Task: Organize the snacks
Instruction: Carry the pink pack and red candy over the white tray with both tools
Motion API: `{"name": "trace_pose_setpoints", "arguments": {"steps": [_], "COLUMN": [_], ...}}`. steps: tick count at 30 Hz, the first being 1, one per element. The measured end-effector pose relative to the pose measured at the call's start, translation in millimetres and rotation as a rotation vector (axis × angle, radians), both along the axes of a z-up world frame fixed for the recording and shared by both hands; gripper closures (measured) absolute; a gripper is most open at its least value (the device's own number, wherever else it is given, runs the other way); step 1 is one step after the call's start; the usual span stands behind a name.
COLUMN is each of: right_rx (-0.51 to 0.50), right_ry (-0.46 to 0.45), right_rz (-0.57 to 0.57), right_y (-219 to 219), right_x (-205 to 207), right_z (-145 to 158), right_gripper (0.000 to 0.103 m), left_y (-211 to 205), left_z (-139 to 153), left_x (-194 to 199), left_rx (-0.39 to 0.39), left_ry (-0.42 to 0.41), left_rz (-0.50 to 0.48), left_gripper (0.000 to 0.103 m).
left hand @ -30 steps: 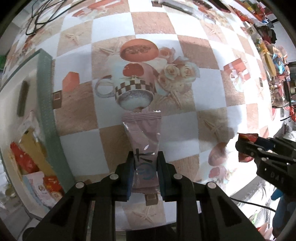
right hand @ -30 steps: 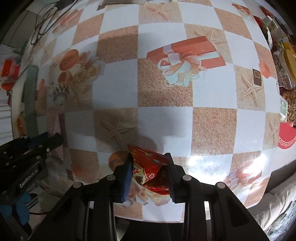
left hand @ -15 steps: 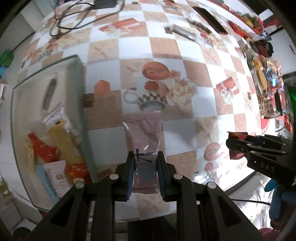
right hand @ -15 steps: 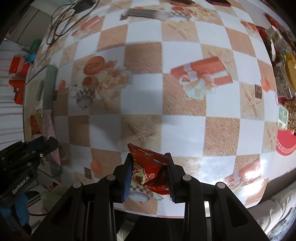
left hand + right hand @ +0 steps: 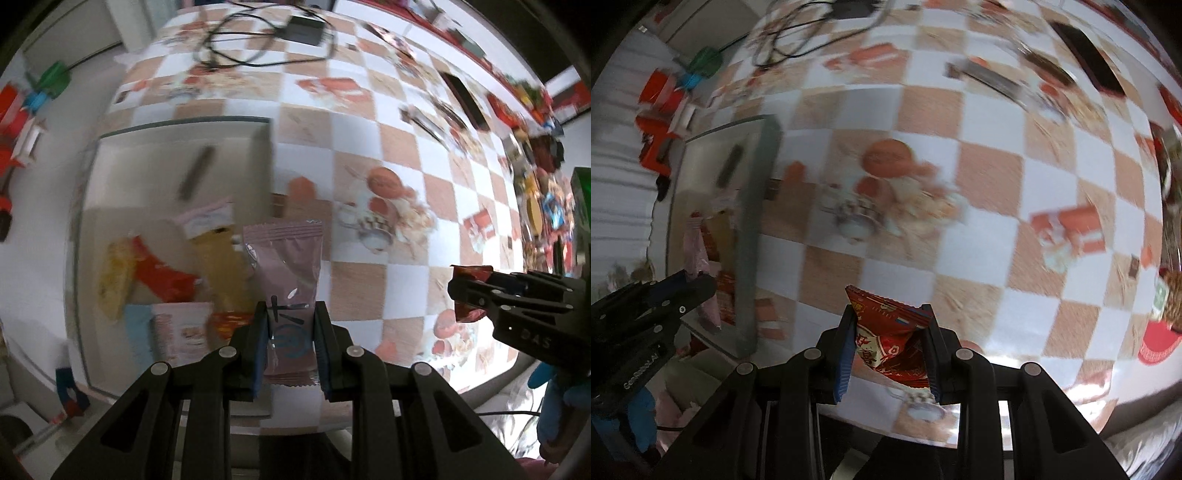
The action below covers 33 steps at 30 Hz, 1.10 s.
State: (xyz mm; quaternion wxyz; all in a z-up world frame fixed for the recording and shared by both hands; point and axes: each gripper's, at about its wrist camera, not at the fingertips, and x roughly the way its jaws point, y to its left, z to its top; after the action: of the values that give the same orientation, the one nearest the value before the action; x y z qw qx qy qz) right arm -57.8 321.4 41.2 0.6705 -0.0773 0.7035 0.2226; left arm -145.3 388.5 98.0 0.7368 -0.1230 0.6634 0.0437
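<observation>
While both grippers hang over the checkered tablecloth (image 5: pixel 369 155), the big thing out ahead of the left fingers is the open tray (image 5: pixel 177 136), pale inside with a grey-green rim, and it's already loaded: a yellow packet, a red one, a tan one and a pale pink-and-blue one lie blurred on its floor, just beyond the left fingertips. Nothing on those wrappers can be read.

Left gripper (image 5: pixel 290 332) is clamped tight on a mauve-pink sachet (image 5: pixel 286 266), long and flat, crimped top edge standing straight out past the fingertips, a blue round logo and some dark strokes down between the pads; too small to make out.

Right gripper (image 5: pixel 890 350) is pinching a crinkly red snack packet (image 5: pixel 886 332), shiny foil, gold-and-white characters on the front, a blue-and-red stripe along its top seam, sticking up just past the tips.

Off to the right gripper's left side, white lettering on the other gripper's body looks like "GenRobot.AI", though it's blurred.
</observation>
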Motion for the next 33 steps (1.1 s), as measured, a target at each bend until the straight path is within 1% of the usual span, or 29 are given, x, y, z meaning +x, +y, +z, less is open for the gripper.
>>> {"name": "trace_pose_setpoints", "arguments": {"steps": [3, 7, 14, 18, 23, 33], "right_rx": [0.012, 0.023, 0.031, 0.031, 0.034, 0.032], "right_ry": [-0.014, -0.032, -0.051, -0.057, -0.048, -0.012], "right_rz": [0.047, 0.115, 0.205, 0.242, 0.268, 0.285], "right_y": [26, 74, 141, 164, 188, 216], "right_x": [-3, -1, -1, -2, 0, 4], "right_z": [6, 14, 25, 29, 24, 10], "right_gripper": [0.069, 0.069, 0.069, 0.069, 0.069, 0.069], "left_y": [21, 44, 72, 84, 91, 102], "left_z": [5, 7, 4, -2, -8, -22], "left_x": [-8, -15, -22, -24, -24, -24], "left_rx": [0.013, 0.022, 0.026, 0.022, 0.028, 0.028], "left_ry": [-0.010, -0.015, -0.014, -0.003, 0.015, 0.054], "left_rz": [0.036, 0.083, 0.138, 0.158, 0.167, 0.187], "left_gripper": [0.078, 0.078, 0.078, 0.078, 0.078, 0.078]}}
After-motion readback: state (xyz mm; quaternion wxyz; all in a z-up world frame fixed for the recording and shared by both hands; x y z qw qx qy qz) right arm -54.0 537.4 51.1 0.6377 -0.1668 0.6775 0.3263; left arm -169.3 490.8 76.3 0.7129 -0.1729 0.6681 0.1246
